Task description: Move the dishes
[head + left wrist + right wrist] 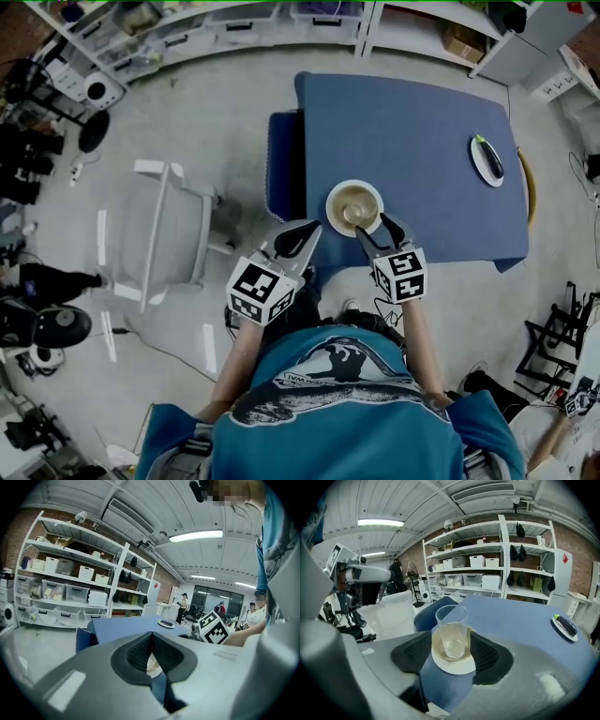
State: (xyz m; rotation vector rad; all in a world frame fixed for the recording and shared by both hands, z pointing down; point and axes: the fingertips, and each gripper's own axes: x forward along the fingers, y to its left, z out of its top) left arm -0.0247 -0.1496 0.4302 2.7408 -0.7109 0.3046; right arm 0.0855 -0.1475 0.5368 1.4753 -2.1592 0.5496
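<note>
Pointing both grippers at the near edge of the blue tabletop, as seen from the head view. Holding the right gripper released, with jaws spread wide and tips just beside the near rim of a small white plate. Finding a clear glass upright in the middle of that plate.

Looking along the right gripper in its own view: shows the glass and the plate between the two black pads, with a thin gap on each side of the glass, so nothing squeezed. Puts plate and glass close to the front edge of the tabletop, a bit left of its middle.

Holding the left gripper clenched, jaws pressed together at the tips with nothing between them. Hangs just off the front left corner of the tabletop in the head view, near the plate but apart from it. Looking along the left gripper in its own view: shows the black pads touching and the tabletop behind them.

Spotting a second white plate far off by the right edge of the tabletop, well apart from the first. Bears a dark long thing with a green end.

Seeing a blue seat tucked against the left side of the tabletop, a white chair on the grey floor further left, and white shelves with boxes along the back.
</note>
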